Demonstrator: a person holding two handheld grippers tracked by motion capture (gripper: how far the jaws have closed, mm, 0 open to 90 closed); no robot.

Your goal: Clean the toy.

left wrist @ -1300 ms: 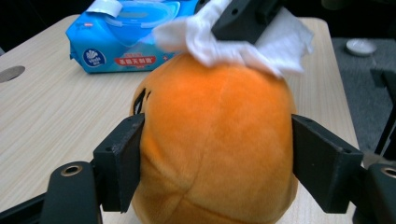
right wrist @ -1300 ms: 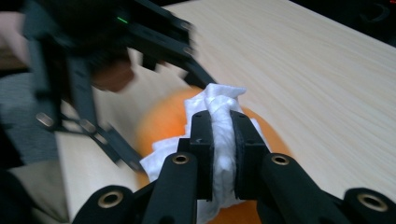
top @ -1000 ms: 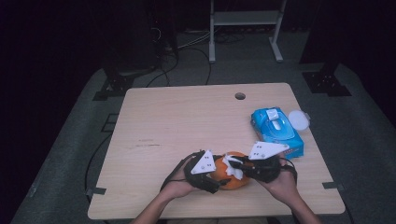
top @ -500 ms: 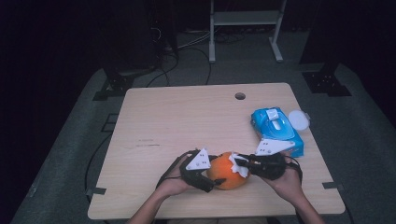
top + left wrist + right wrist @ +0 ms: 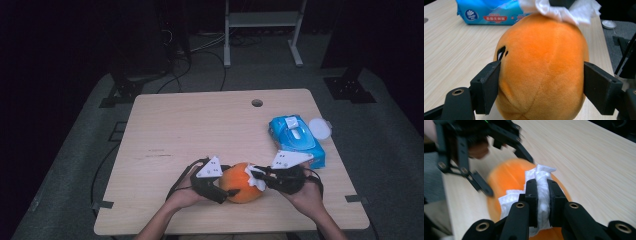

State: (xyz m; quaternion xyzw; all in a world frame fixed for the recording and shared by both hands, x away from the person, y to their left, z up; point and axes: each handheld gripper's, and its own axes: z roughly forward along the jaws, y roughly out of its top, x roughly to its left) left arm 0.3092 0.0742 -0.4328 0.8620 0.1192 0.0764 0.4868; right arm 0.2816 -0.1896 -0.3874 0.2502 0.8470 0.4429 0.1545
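Note:
An orange plush toy (image 5: 240, 182) lies near the table's front edge. My left gripper (image 5: 227, 187) comes at it from the left. In the left gripper view both pads touch the toy's (image 5: 541, 67) sides; the jaws have just been opening a little with the toy still between them. From the right, my right gripper (image 5: 257, 177) is shut on a crumpled white wipe (image 5: 256, 176). In the right gripper view the wipe (image 5: 541, 195) is pinched between the jaws and pressed on the toy (image 5: 506, 175). The left gripper (image 5: 509, 176) shows beyond it.
A blue pack of wet wipes (image 5: 297, 140) lies at the table's right side, with a round white lid (image 5: 320, 128) beside it at the edge. A cable hole (image 5: 257, 103) sits near the table's far edge. Dark stands and cables surround the table.
The left gripper has slid slightly left along the toy, so more orange shows between the two grippers. The right gripper with the wipe has barely moved.

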